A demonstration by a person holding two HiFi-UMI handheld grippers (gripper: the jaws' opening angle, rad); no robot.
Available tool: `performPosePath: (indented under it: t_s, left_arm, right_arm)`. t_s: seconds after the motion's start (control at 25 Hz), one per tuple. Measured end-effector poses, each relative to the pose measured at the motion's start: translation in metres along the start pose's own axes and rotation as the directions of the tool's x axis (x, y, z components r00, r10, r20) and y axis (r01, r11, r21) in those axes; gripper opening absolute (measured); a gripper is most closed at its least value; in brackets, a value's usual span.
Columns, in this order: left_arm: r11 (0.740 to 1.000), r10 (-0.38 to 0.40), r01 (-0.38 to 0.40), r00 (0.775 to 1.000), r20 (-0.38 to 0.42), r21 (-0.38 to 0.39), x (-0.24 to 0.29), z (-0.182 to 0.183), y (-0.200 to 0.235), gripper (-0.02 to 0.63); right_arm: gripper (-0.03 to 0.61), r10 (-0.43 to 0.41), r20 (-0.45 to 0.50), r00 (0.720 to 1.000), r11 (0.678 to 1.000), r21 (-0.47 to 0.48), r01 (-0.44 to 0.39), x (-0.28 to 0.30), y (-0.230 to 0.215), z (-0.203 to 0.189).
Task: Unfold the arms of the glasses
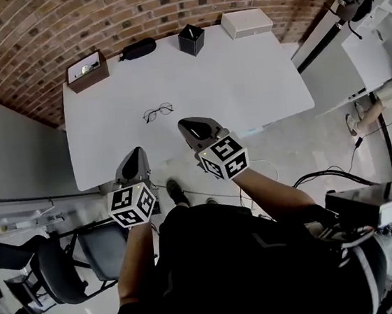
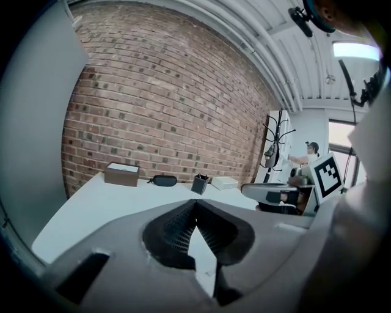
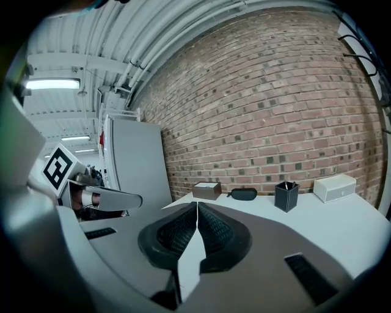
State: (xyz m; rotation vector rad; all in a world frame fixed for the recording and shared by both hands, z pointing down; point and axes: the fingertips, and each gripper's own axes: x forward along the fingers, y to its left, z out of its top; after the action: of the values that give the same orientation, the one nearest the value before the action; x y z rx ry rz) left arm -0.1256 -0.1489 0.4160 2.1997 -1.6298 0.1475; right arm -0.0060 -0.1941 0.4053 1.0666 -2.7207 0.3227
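Observation:
A pair of thin-framed glasses (image 1: 158, 112) lies folded on the white table (image 1: 243, 77), a little left of its middle. My left gripper (image 1: 137, 154) hangs at the table's near edge, shut and empty, its jaws together in the left gripper view (image 2: 195, 205). My right gripper (image 1: 191, 124) is over the near part of the table, just right of and nearer than the glasses, shut with nothing in it (image 3: 197, 205). Neither gripper view shows the glasses.
Along the table's far edge stand a brown box (image 1: 88, 71), a black glasses case (image 1: 138, 49), a black pen holder (image 1: 191, 39) and a white box (image 1: 246, 22). A chair (image 1: 60, 263) is on the floor at the left. A second person (image 1: 386, 99) stands at the right.

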Motion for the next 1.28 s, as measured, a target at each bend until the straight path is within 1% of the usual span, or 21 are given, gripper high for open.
performPosePath:
  t_s: [0.2,0.4,0.56,0.68,0.8,0.92,1.16,1.24,1.28]
  left_arm:
    - [1.000,-0.011,0.011,0.999,-0.030,-0.001,0.022,-0.003,0.024,0.009]
    - [0.999,-0.035,0.036,0.997,-0.070,0.009,0.044,-0.015,0.040,0.009]
    - [0.998,-0.053,0.054,0.993,-0.106,0.012,0.068,-0.025,0.054,0.009]
    - [0.999,-0.052,0.053,0.988,-0.147,0.005,0.082,-0.037,0.066,0.009]
    - [0.998,-0.059,0.060,0.983,-0.174,0.000,0.100,-0.049,0.074,0.009]
    - [0.997,-0.073,0.072,0.979,-0.192,-0.013,0.115,-0.059,0.082,0.009]
    - [0.995,-0.103,0.101,0.970,-0.222,-0.020,0.139,-0.076,0.098,0.011]
    - [0.993,-0.116,0.113,0.963,-0.245,-0.026,0.145,-0.084,0.103,0.011]
    - [0.993,-0.118,0.114,0.958,-0.263,-0.031,0.148,-0.090,0.105,0.011]
  right_arm:
    - [0.009,-0.015,-0.028,0.999,1.000,-0.011,0.015,0.031,-0.011,-0.003]
    - [0.009,-0.034,-0.044,0.998,0.999,-0.013,0.034,0.054,-0.022,-0.011]
    - [0.009,-0.057,-0.090,0.994,0.998,0.004,0.057,0.072,-0.033,-0.025]
    - [0.009,-0.084,-0.137,0.987,0.996,-0.023,0.082,0.085,-0.041,-0.040]
    - [0.009,-0.087,-0.174,0.981,0.996,-0.040,0.081,0.100,-0.049,-0.054]
    - [0.009,-0.105,-0.217,0.971,0.994,-0.045,0.097,0.113,-0.055,-0.072]
    - [0.011,-0.146,-0.311,0.939,0.989,-0.071,0.131,0.136,-0.061,-0.104]
    - [0.011,-0.157,-0.339,0.928,0.987,-0.075,0.140,0.141,-0.063,-0.114]
    - [0.011,-0.162,-0.340,0.926,0.987,-0.075,0.145,0.144,-0.065,-0.117]
